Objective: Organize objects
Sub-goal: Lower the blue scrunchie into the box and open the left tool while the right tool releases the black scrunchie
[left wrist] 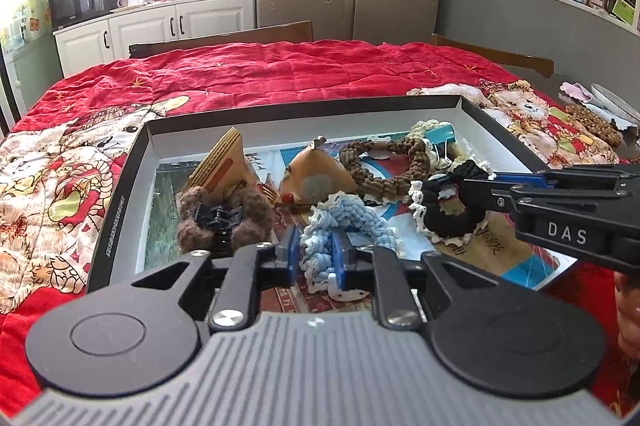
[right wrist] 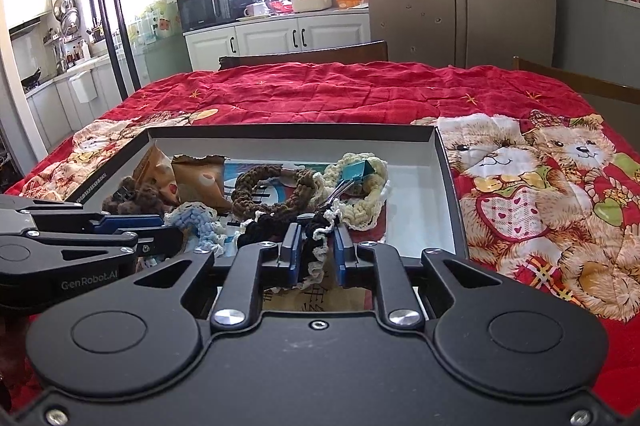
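Scrunchies crowded the box [left wrist: 116, 186] when you closed in: your left gripper [left wrist: 316, 258] was clamped on the blue scrunchie [left wrist: 344, 222], your right gripper [right wrist: 316, 250] on the black scrunchie [right wrist: 316, 246], both low over the box's near edge. You needed to lift each straight up, slowly, lest lace snag the brown scrunchie [right wrist: 268, 192].
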